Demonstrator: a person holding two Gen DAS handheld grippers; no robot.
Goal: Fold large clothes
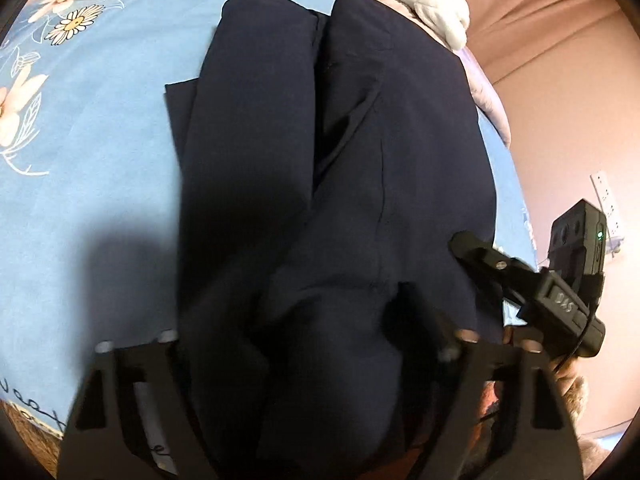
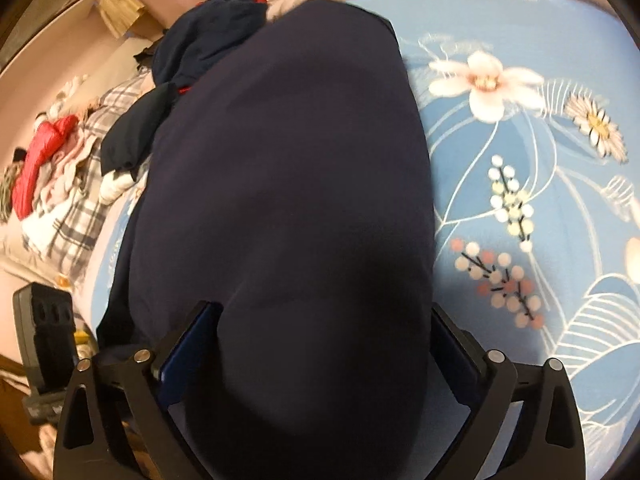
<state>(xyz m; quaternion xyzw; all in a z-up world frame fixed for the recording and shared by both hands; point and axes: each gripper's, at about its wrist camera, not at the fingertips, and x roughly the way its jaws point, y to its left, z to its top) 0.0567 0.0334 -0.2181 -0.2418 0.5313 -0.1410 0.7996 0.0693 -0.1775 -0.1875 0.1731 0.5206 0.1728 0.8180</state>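
With the navy trousers lying lengthwise on the bed, both the left hand-held gripper and right hand-held gripper straddle the near end released (pads not visibly pinching), so close on all layers together before lifting.

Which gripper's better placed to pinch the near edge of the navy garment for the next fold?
Right, probably. The right gripper has its jaws wide, with smooth, flat navy garment between them on the floral bedsheet. The left gripper sits over bunched, layered folds, a messier grab.
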